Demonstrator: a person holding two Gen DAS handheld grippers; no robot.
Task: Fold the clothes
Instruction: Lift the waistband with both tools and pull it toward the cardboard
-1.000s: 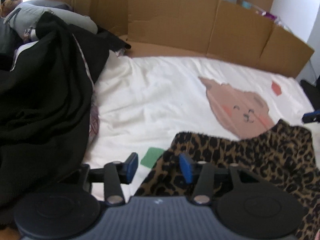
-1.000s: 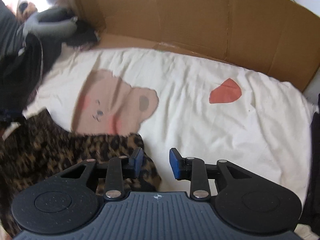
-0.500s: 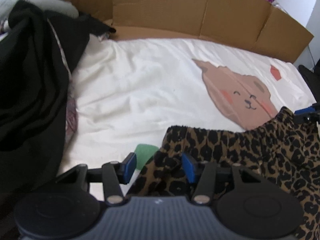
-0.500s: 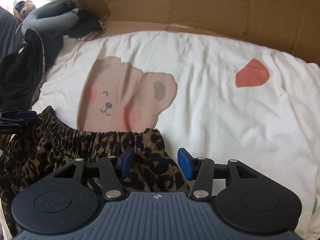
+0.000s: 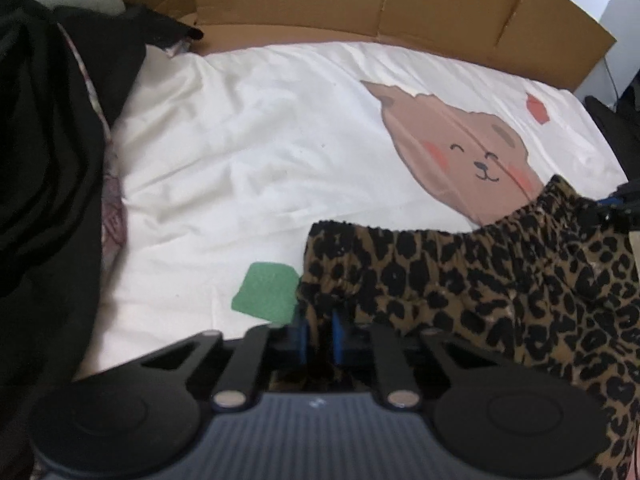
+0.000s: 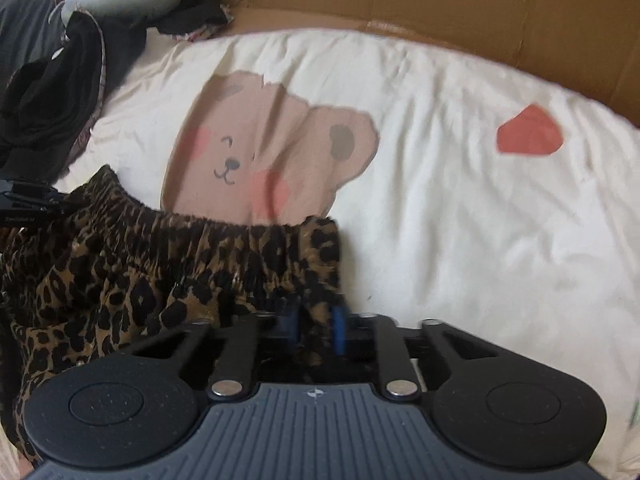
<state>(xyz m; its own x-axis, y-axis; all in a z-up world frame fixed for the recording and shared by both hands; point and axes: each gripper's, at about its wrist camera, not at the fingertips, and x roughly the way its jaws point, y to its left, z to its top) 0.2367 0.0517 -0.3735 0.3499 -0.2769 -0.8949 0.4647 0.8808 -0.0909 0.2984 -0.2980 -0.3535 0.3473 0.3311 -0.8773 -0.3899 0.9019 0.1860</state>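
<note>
A pile of dark clothes (image 5: 44,168) is crowding the left side of the bed, lying on the white sheet (image 5: 248,152), and cardboard (image 5: 360,4) is walling the far edge. On the sheet, a bear print (image 6: 272,160) is showing just beyond the leopard garment (image 5: 480,280), with a green patch (image 5: 268,296) touching its left corner and a red patch (image 6: 528,136) well apart to the right.

The garment is lying on the near part of the bed, its gathered waistband (image 6: 224,236) stretching between the two grippers. The left gripper (image 5: 319,338) is clenching the left corner of the garment, blue pads nearly together with cloth between them. The right gripper (image 6: 316,330) is pinching the right corner the same way. In the left view the right gripper is showing at the garment's far corner.
</note>
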